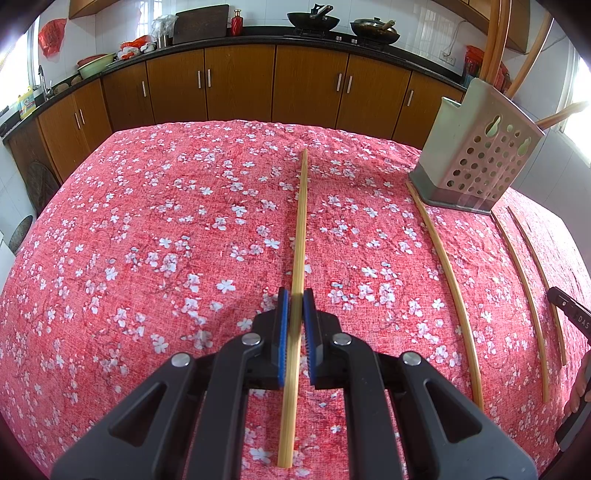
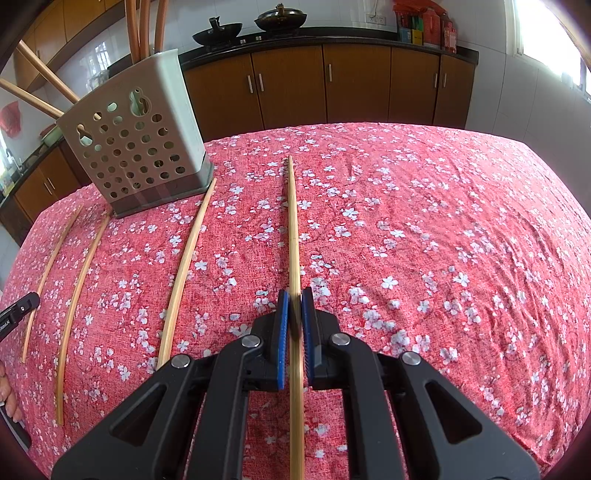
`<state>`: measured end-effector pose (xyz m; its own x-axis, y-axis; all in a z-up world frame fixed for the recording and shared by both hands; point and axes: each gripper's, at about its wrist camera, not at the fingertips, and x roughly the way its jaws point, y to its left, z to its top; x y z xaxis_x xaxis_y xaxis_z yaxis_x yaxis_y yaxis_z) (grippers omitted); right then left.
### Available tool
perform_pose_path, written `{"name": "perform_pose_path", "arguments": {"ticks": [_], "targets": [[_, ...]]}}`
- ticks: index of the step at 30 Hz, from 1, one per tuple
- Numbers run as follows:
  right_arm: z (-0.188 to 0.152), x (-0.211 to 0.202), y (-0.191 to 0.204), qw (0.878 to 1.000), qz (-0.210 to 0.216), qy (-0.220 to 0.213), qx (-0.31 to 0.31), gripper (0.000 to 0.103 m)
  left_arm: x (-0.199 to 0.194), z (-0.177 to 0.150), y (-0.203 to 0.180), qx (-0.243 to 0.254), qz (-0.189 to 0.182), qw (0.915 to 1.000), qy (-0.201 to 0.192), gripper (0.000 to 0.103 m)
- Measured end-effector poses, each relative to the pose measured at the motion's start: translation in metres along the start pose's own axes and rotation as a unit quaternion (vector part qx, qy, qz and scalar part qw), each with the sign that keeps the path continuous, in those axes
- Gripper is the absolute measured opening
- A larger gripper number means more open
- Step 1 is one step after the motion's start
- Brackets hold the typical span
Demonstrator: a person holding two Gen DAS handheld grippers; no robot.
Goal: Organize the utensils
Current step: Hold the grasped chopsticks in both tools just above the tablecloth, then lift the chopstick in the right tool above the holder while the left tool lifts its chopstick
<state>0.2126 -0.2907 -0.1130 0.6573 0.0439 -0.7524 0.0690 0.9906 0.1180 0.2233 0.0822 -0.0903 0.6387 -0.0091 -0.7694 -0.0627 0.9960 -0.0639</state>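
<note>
In the left wrist view my left gripper (image 1: 296,295) is shut on a bamboo chopstick (image 1: 301,221) that lies lengthwise on the red flowered tablecloth (image 1: 166,221), pointing away. In the right wrist view my right gripper (image 2: 294,295) is shut the same way on another chopstick (image 2: 293,221). A beige perforated utensil holder (image 1: 476,155) (image 2: 136,147) stands upright between the two. Long wooden sticks (image 1: 495,37) (image 2: 142,26) rise out of it. More chopsticks (image 1: 447,266) (image 1: 524,291) (image 2: 184,266) (image 2: 79,280) lie on the cloth in front of the holder.
A further stick (image 1: 539,273) passes by the other gripper's black finger (image 1: 569,315) and a person's hand (image 1: 580,387). Brown cabinets (image 1: 240,81) and a dark counter with woks (image 1: 314,20) stand beyond the table's far edge.
</note>
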Motion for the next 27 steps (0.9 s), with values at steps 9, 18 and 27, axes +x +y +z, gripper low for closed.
{"name": "perform_pose_path", "arguments": {"ticks": [9, 18, 27], "targets": [[0.0, 0.0, 0.001, 1.0, 0.002, 0.0, 0.001, 0.009, 0.0, 0.0, 0.0, -0.001, 0.0, 1.0, 0.0, 0.011], [-0.01, -0.008, -0.001, 1.0, 0.006, 0.0, 0.005, 0.008, -0.009, -0.011, -0.015, 0.03, 0.006, 0.9995, 0.002, 0.024], [-0.019, -0.018, 0.003, 1.0, 0.005, 0.0, -0.003, 0.008, -0.017, -0.021, -0.012, 0.028, 0.013, 0.9995, 0.002, 0.008]]}}
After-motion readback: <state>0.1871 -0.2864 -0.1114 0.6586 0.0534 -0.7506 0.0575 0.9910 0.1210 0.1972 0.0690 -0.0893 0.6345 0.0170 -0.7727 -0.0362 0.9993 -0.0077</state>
